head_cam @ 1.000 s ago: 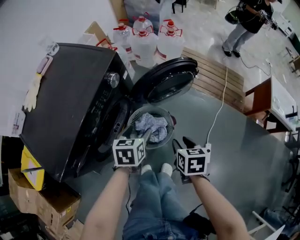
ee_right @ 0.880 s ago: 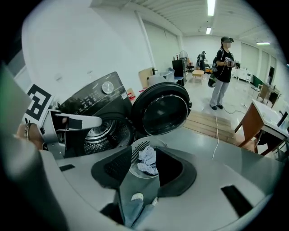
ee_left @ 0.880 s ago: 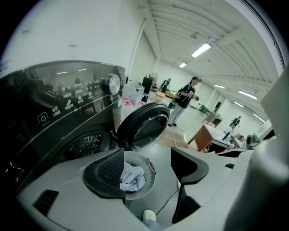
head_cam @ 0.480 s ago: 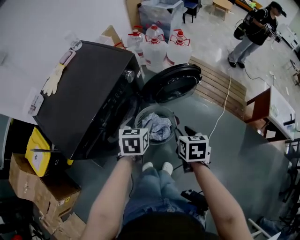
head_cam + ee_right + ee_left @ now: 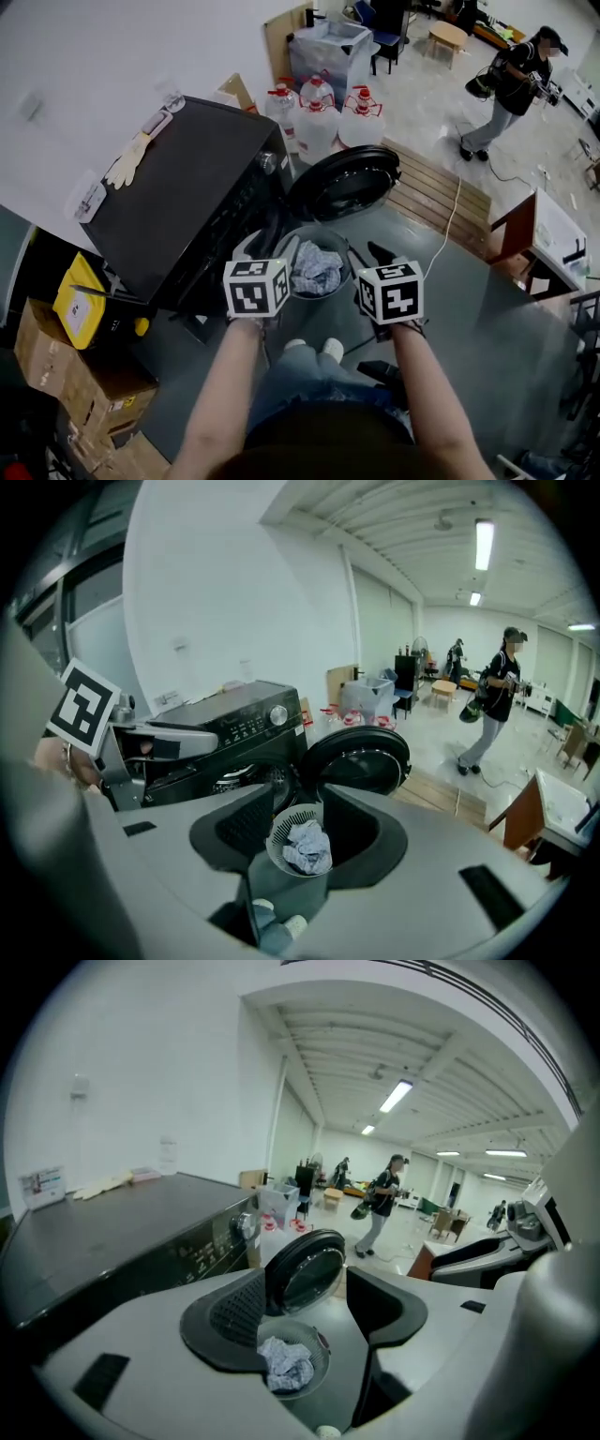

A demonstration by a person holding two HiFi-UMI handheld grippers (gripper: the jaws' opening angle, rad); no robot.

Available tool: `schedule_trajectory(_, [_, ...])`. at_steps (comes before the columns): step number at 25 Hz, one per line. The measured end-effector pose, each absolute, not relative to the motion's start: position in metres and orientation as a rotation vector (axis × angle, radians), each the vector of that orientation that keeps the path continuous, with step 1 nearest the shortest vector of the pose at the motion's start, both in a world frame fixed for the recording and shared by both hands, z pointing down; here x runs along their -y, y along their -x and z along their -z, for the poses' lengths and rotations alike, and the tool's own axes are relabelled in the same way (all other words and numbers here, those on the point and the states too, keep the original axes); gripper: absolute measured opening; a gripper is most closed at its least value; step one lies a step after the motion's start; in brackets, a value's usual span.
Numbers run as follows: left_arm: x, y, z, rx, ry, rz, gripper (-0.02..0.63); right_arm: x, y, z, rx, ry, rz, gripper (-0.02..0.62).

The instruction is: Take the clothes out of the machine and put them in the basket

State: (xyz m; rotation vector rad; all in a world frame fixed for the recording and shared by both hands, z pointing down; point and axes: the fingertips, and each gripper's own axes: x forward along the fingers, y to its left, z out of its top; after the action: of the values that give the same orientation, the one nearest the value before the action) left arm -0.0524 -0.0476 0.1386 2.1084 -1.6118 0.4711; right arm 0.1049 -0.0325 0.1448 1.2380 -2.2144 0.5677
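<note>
Grippers [image 5: 270, 249] [image 5: 372, 257] higher; clothes [image 5: 316, 268] shapelessly bunched.

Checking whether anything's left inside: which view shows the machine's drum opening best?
The right gripper view: it faces the drum opening nearly front-on, just above its tongs. The head view sees it only as a dark sliver from steeply above; in the left gripper view a tong hides it, leaving only the open door.

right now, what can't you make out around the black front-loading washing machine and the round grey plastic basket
Drum of the black front-loading washing machine: dark in the right gripper view, unseen from the head view's steep angle; whether clothes remain is unclear.
Bottom of the round grey plastic basket: every view, under the crumpled pale blue cloth.
Control panel print: too small everywhere.
</note>
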Motion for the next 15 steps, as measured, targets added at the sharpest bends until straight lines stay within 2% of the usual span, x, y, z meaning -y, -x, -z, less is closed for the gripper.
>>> schedule_trajectory(8, [0.037,0.060,-0.098,1.640,-2.265,-0.471,0.265,0.014,-0.092,-0.117,2.252,-1.229,-0.420,0.169])
schedule_trajectory(15, [0.010,0.094,-0.053,1.671,-2.429,-0.414,0.265,-0.010,-0.066,-0.074,2.316,-1.331,-0.289,0.160])
